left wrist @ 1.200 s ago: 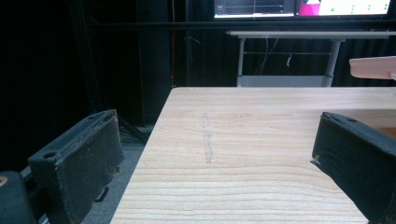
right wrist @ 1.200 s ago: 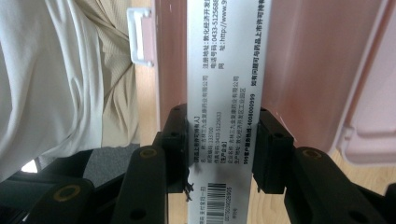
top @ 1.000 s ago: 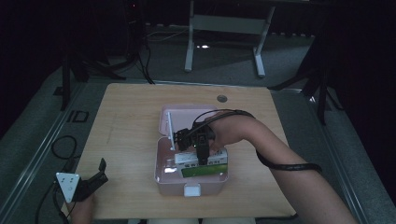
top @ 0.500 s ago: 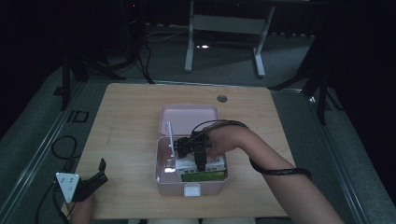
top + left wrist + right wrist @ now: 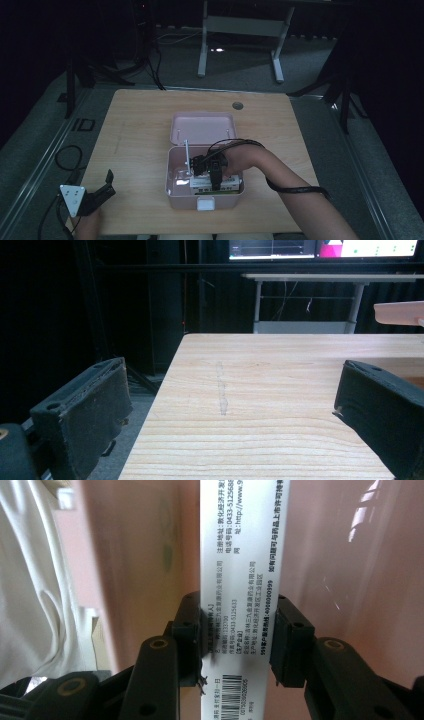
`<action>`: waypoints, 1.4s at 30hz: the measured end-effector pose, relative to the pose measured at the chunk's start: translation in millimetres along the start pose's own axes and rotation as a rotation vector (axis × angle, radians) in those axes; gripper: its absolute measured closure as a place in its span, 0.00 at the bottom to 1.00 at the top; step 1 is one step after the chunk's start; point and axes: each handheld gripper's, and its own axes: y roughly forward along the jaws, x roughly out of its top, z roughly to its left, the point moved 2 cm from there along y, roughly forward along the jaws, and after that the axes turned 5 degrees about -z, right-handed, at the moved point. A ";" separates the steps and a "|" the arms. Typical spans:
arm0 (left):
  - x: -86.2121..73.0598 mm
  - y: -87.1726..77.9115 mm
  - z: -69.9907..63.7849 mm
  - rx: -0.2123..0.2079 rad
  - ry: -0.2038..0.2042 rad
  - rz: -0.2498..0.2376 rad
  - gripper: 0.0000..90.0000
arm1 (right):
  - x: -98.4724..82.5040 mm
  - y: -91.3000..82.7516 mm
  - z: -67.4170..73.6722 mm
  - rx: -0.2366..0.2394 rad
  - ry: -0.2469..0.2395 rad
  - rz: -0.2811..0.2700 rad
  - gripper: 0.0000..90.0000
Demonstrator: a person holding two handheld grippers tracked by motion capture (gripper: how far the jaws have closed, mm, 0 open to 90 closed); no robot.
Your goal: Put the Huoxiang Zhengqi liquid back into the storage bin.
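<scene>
Right gripper (image 5: pixel 216 176), clamped on a white printed carton (image 5: pixel 240 605), reaching down inside an open pink box (image 5: pixel 175 192) at the table's middle, carton at the box's near side. Hinged lid (image 5: pixel 202 127) lying flat just beyond. Left gripper (image 5: pixel 102 186), jaws apart and empty, resting at the wooden table's (image 5: pixel 135 130) near-left corner.

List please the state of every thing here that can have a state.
Pink box: open, lid laid back.
Printed carton: clamped by the right claw, down inside the box.
Right claw: shut on the carton.
Left claw: open, nothing between its jaws, above the table.
</scene>
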 end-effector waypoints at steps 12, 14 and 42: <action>-0.1 0.0 -0.1 -0.001 0.002 0.003 0.02 | -2.6 16.1 -3.3 0.016 0.002 0.005 0.68; -0.1 0.2 -0.2 -0.002 0.003 0.002 0.02 | -4.9 11.9 -4.0 0.015 0.015 -0.004 0.66; -0.3 0.3 -1.8 -0.001 0.004 0.001 0.02 | -123.2 -85.9 -22.2 -0.214 0.238 -0.372 0.34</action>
